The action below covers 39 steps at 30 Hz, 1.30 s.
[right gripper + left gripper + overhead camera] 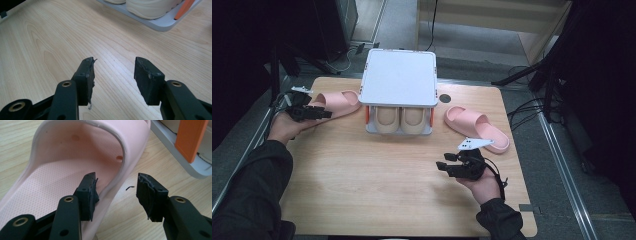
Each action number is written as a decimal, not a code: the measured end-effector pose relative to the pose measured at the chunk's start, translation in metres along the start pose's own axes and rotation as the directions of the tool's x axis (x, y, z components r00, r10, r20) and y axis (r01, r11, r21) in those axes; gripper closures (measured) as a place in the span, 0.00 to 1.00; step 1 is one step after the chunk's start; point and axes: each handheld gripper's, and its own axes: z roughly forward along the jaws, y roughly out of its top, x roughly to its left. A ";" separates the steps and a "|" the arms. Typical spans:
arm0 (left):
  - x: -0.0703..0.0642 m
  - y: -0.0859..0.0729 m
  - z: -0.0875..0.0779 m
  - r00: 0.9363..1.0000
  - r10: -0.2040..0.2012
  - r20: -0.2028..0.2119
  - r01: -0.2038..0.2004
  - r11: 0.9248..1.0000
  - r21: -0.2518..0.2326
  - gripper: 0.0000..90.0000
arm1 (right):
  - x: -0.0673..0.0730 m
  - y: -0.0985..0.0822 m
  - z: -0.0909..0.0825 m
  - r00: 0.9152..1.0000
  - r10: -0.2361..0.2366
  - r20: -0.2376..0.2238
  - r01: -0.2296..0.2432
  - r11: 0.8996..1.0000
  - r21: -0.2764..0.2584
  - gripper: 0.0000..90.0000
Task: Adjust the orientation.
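Left gripper (116, 191) jaws straddle the unmarked pink slipper (75, 170) edge.

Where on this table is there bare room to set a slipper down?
The near half of the table, between the two hands and in front of the rack, is bare. The far half is crowded by the rack and both pink slippers.

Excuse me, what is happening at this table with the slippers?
A person holds a gripper in each hand at a wooden table. The left gripper is open astride the side wall of a pink slipper, one jaw inside it and one outside, not yet pressing. The right gripper is open above bare wood. A second pink slipper lies at the right. A small shoe rack already holds a beige pair on its lower shelf.
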 end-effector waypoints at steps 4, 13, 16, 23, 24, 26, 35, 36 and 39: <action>-0.005 0.005 0.006 0.999 0.024 -0.023 -0.024 1.000 0.019 0.61 | 0.000 -0.002 -0.001 1.000 0.006 0.007 -0.006 1.000 0.002 0.56; -0.008 0.007 0.009 0.998 0.046 -0.038 -0.045 0.999 0.026 0.74 | -0.002 -0.003 -0.002 1.000 0.010 0.011 -0.010 1.000 0.000 0.56; -0.010 0.007 0.009 0.997 0.066 -0.034 -0.065 0.997 0.031 0.79 | -0.002 -0.002 -0.002 1.000 0.011 0.012 -0.011 1.000 0.000 0.56; -0.018 0.009 0.011 0.993 0.108 -0.050 -0.106 0.993 0.043 0.89 | -0.002 -0.002 -0.003 1.000 0.011 0.014 -0.011 1.000 -0.002 0.56; -0.020 0.010 0.011 0.991 0.118 -0.057 -0.116 0.992 0.040 0.90 | -0.002 -0.002 -0.003 1.000 0.011 0.014 -0.011 1.000 -0.002 0.56; -0.022 0.011 0.011 0.991 0.119 -0.060 -0.116 0.992 0.044 0.92 | -0.002 -0.002 -0.003 1.000 0.013 0.009 -0.013 1.000 -0.004 0.57; -0.028 0.019 -0.006 0.993 0.077 -0.088 -0.076 0.997 0.017 0.94 | -0.002 -0.001 -0.002 1.000 0.014 0.000 -0.014 1.000 -0.008 0.57; -0.030 0.019 -0.009 0.993 0.075 -0.086 -0.075 0.997 0.008 0.94 | -0.002 0.000 -0.002 1.000 0.014 0.000 -0.014 1.000 -0.009 0.57; -0.037 0.019 -0.019 0.994 0.075 -0.079 -0.075 0.997 -0.001 0.94 | -0.004 0.000 -0.002 1.000 0.016 0.003 -0.016 1.000 -0.010 0.57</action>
